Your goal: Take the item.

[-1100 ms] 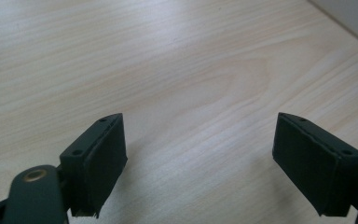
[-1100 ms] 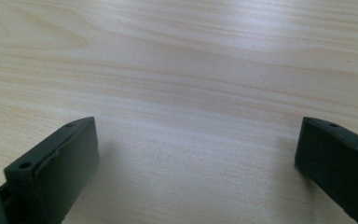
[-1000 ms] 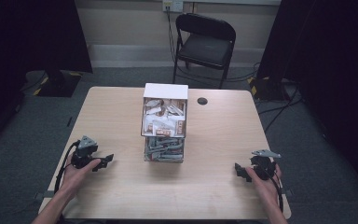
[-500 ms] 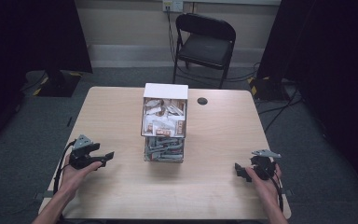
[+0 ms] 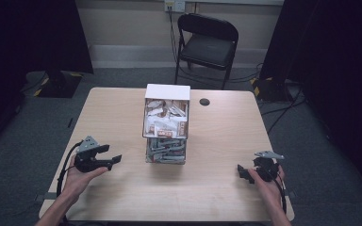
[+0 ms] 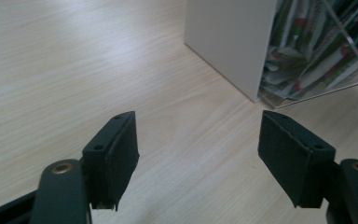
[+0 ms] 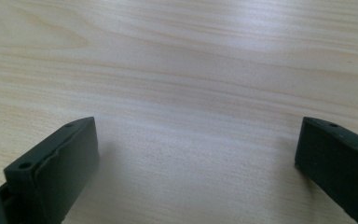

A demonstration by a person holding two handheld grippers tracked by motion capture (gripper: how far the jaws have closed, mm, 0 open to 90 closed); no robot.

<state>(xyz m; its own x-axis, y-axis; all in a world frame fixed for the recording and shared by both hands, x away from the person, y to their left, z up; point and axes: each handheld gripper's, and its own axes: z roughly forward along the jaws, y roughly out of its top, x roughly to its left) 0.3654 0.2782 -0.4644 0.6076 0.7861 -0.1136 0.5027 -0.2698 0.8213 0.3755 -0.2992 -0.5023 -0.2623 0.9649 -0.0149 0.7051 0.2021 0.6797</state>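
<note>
While my left gripper (image 5: 109,160) and right gripper (image 5: 243,172) hover with jaws wide apart and empty, the packet-filled clear box (image 5: 166,125) stands mid-worktop (image 5: 226,136), nearer my left.

Recording studio: black curtains (image 5: 33,33), folding chair (image 5: 206,44), floor cables (image 5: 283,110)

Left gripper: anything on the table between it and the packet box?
Nothing visible. The left gripper has its jaws open and aimed toward the packet box, with just bare table between them; the left gripper view shows the box's white side ahead.
</note>
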